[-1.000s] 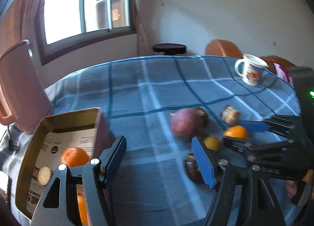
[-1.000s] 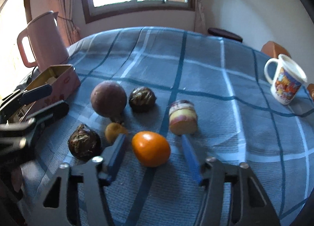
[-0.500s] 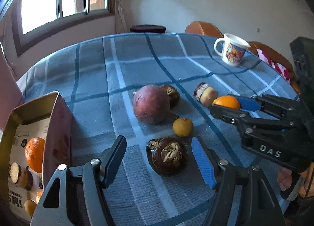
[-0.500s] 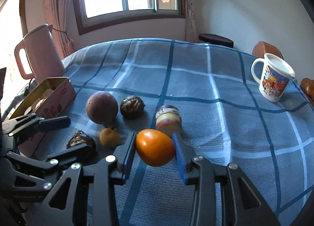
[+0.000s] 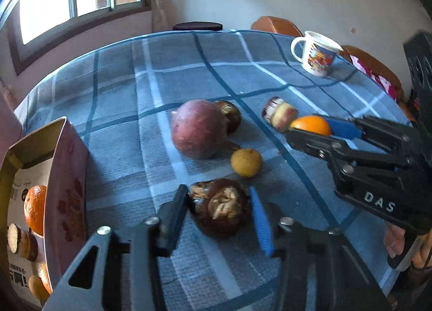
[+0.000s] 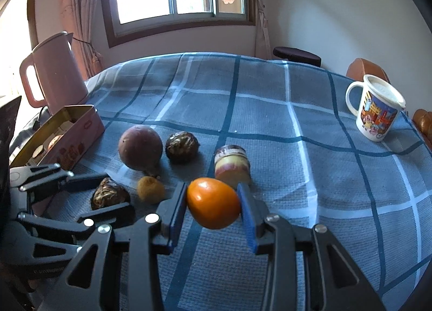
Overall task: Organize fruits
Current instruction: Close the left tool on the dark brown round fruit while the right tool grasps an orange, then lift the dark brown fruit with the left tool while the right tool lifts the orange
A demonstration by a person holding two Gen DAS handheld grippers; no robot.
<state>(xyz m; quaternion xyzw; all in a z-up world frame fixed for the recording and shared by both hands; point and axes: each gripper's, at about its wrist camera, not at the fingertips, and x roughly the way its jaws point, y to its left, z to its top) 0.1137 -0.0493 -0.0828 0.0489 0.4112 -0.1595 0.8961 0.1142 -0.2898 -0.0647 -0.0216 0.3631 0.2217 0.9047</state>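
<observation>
Fruit lies scattered on a blue checked tablecloth (image 6: 270, 127), with a pink box (image 5: 67, 194) at the cloth's nine o'clock edge already holding an orange (image 5: 35, 209) and other pieces. Left gripper (image 5: 218, 216) has just been closing: its jaws now bracket a dark brown husked fruit (image 5: 221, 208) on the cloth, the black finger (image 5: 175, 216) against its nine o'clock side and the blue pad (image 5: 260, 226) at its three o'clock side; whether both truly press I cannot tell for certain, though they look to touch. Right gripper (image 6: 213, 203) pinches an orange persimmon (image 6: 213, 203) between its pads, both sides in contact. From the right wrist view, a cut apple piece (image 6: 232, 166) sits just beyond the persimmon at twelve o'clock, a small yellow fruit (image 6: 150, 191) lies at its nine o'clock, and a large reddish-purple fruit (image 6: 140, 147) and a second dark husked fruit (image 6: 181, 146) rest side by side at about eleven o'clock. A printed mug (image 6: 376, 112) stands well apart at two o'clock, and a pink kettle (image 6: 55, 70) stands behind the box at ten o'clock.
</observation>
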